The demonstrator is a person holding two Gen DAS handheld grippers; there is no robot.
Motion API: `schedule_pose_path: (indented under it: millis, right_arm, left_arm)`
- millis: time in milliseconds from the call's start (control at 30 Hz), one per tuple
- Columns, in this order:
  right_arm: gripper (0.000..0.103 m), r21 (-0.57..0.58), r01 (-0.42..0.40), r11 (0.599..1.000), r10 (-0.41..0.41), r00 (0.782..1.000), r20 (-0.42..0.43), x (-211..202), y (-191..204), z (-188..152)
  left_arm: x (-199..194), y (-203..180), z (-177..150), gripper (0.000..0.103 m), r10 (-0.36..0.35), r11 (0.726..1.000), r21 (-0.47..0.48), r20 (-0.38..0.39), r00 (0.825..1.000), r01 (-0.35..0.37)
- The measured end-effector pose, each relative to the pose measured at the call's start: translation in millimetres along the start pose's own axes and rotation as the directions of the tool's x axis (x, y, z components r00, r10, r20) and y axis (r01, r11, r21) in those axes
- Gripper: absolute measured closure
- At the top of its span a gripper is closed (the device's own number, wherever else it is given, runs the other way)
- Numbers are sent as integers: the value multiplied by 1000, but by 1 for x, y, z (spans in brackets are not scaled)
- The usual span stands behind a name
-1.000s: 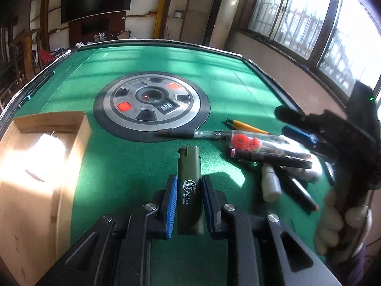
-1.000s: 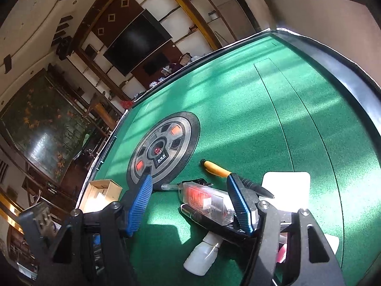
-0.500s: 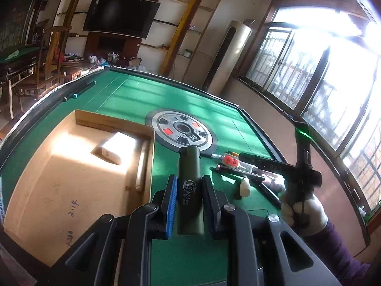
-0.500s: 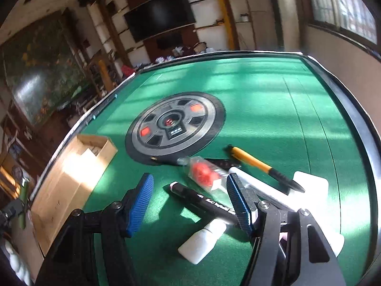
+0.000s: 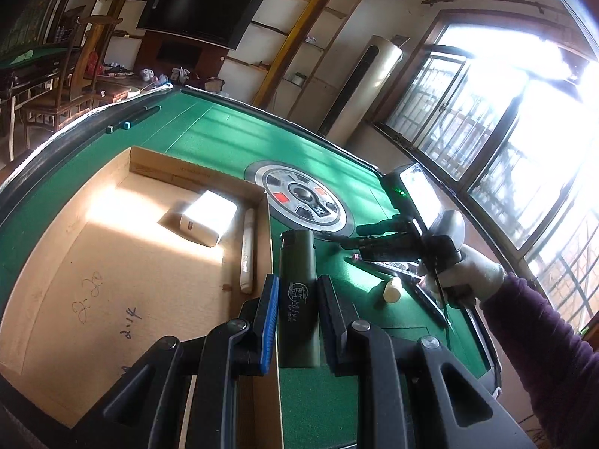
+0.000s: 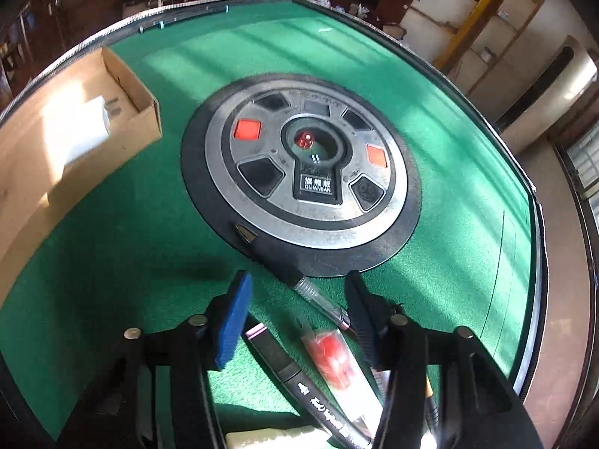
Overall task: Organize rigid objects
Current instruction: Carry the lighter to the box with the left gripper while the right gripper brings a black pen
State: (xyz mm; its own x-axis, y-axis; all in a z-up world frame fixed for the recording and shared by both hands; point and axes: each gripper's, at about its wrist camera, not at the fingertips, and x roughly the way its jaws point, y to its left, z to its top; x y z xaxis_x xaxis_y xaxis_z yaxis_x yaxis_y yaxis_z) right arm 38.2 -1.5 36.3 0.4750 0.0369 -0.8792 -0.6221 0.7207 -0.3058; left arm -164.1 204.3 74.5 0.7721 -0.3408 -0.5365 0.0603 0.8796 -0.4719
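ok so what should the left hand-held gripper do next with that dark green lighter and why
Probably carry it a little further left over the cardboard box and lower it before letting go. The left hand-held gripper is shut on the dark green lighter, which hangs above the box's right wall, not clearly inside it.

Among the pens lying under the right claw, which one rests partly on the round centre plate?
The clear-barrelled pen with the dark grip: its tip lies on the round plate's black rim. The black marker lies wholly on the green felt.
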Motion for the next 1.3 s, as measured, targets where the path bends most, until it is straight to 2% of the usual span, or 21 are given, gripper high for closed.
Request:
schedule_pose_path:
  millis: [33,67,200,367,533,633,700,767,967,1133,1300]
  right_arm:
    - [70,0,-5,1000,5,1000,-13,6,-3,1]
    - [77,13,-38,999,38,999,2,7,-8,3]
    - [78,56,-98,994,98,995,-5,13,-21,8]
    - [76,195,-166,967,163,986,32,19,-38,15]
    - [73,159,-148,976,142,989,49,16,-30,7]
    - [81,186,-187,964,180,982,56,15,-32,5]
    - [88,215,-177,960,167,984,67,13,-34,6]
    - [91,249,-200,948,175,977,119,2,-38,7]
    - [92,315,-323,892,228,926,301,-56,-45,-1]
    - [92,332,-445,832,291,859,421,-97,-39,-10]
    - [92,335,-574,747,393,789,473,-118,-15,1]
  left_arm:
    - [2,3,0,82,-1,1000,-5,-6,1000,1]
    - [5,6,1,82,-1,1000,-10,-11,1000,1]
    - [14,12,4,82,-5,1000,-28,-25,1000,4]
    - [21,9,4,82,-5,1000,-27,-41,999,4]
    - [18,10,4,82,8,1000,-30,-42,999,-9]
    - [15,7,5,82,12,999,-34,-38,999,-13]
    - [9,4,5,82,15,1000,-26,-29,999,-16]
    - [2,0,5,82,23,1000,-16,-16,1000,-23]
    - [-18,0,6,82,44,999,-31,26,999,-44]
    - [-30,2,8,82,65,998,-28,44,997,-64]
    - [-27,17,29,82,111,994,-20,28,993,-110]
